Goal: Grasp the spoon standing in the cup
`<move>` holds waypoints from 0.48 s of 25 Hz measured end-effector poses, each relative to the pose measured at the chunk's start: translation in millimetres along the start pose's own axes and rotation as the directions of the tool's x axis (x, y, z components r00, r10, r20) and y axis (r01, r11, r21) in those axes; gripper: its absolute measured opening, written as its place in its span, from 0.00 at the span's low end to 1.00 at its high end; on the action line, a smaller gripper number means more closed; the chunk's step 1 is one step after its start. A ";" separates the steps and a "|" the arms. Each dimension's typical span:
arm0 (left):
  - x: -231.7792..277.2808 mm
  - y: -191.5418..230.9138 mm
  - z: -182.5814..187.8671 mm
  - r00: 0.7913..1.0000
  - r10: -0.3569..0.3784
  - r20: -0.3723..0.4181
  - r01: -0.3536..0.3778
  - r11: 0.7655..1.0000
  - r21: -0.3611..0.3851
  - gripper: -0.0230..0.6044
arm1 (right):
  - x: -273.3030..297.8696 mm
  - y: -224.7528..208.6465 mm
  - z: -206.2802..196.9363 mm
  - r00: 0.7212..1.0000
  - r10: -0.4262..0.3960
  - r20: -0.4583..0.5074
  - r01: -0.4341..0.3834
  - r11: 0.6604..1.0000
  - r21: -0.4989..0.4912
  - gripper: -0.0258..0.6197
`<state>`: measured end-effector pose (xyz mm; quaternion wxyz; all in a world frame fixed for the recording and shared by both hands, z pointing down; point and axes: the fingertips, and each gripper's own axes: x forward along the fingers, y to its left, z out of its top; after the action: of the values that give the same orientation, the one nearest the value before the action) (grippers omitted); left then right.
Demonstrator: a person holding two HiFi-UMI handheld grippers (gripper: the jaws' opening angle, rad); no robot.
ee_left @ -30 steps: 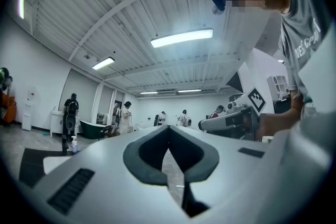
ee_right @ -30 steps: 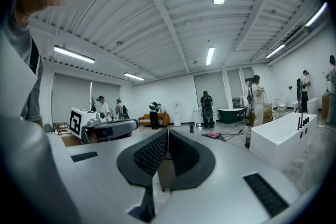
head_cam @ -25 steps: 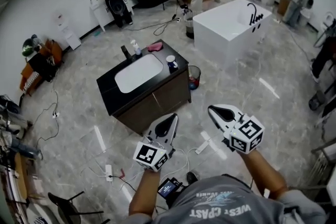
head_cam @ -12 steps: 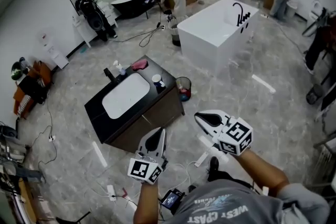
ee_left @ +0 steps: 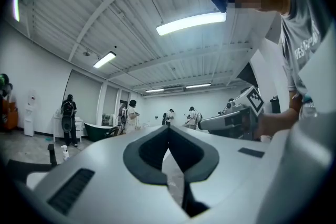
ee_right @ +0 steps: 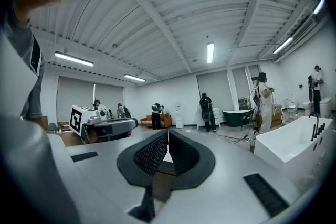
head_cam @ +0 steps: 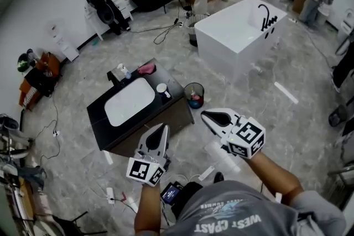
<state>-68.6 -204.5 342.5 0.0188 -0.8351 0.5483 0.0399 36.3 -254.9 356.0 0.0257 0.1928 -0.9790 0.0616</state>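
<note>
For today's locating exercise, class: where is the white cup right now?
In the head view, the cup stands left of centre on the black vanity top, just right of the white basin, near the bin on the floor.

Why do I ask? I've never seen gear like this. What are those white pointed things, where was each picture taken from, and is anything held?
No robot here: a person holds a white two-fingered gripper in each hand, the left gripper and the right gripper; the marker cubes belong to them. One picture comes from a camera on the person's head, looking down; the other two cameras ride on the grippers and look along their fingers. Both pairs of fingers are shut, holding nothing. Ahead stands a black vanity counter with a white oval basin, a small white cup and a pink cloth.
</note>
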 end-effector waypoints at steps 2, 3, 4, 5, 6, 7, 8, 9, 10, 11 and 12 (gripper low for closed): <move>9.0 1.3 0.8 1.000 0.013 -0.006 -0.013 1.000 0.003 0.04 | 1.2 -11.0 0.5 1.000 0.012 0.003 -0.012 1.000 0.006 0.09; 12.7 2.6 0.6 1.000 0.020 -0.009 -0.020 1.000 0.005 0.04 | 3.0 -15.6 0.1 1.000 0.019 0.004 -0.019 1.000 0.011 0.09; 15.8 4.4 0.2 1.000 0.026 -0.013 -0.026 1.000 0.009 0.04 | 5.3 -18.9 -0.7 1.000 0.027 0.005 -0.027 0.999 0.017 0.09; 18.3 6.4 -0.4 0.999 0.033 -0.018 -0.033 0.999 0.012 0.04 | 7.7 -21.3 -1.7 0.999 0.036 0.004 -0.036 0.999 0.023 0.09; 20.9 8.5 -1.2 0.999 0.039 -0.022 -0.039 0.999 0.014 0.04 | 9.9 -23.5 -2.8 0.999 0.044 0.002 -0.044 0.999 0.029 0.09; 23.9 10.8 -1.9 0.999 0.044 -0.025 -0.043 0.999 0.016 0.04 | 11.9 -26.2 -3.9 0.999 0.049 -0.001 -0.049 0.998 0.033 0.09; 27.5 13.4 -2.7 0.998 0.048 -0.027 -0.048 0.999 0.017 0.04 | 13.8 -29.8 -4.9 0.999 0.053 -0.002 -0.053 0.998 0.036 0.09; 31.4 16.3 -3.8 0.998 0.052 -0.028 -0.051 0.999 0.019 0.04 | 15.8 -34.2 -6.0 0.999 0.054 -0.003 -0.054 0.998 0.037 0.09; 35.5 19.6 -5.3 0.998 0.055 -0.028 -0.054 0.998 0.020 0.04 | 17.8 -39.1 -7.3 0.999 0.052 -0.003 -0.052 0.998 0.036 0.09; 39.4 23.0 -7.3 0.998 0.057 -0.028 -0.057 0.998 0.020 0.04 | 20.1 -44.0 -9.1 0.999 0.050 -0.004 -0.050 0.998 0.036 0.09; 43.0 26.4 -9.5 0.998 0.058 -0.029 -0.058 0.998 0.018 0.04 | 22.6 -48.3 -11.3 0.999 0.047 -0.006 -0.047 0.998 0.036 0.09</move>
<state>-75.4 -255.0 348.6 0.0167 -0.8191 0.5729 0.0235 34.1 -306.2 374.2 0.0242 0.1699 -0.9819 0.0802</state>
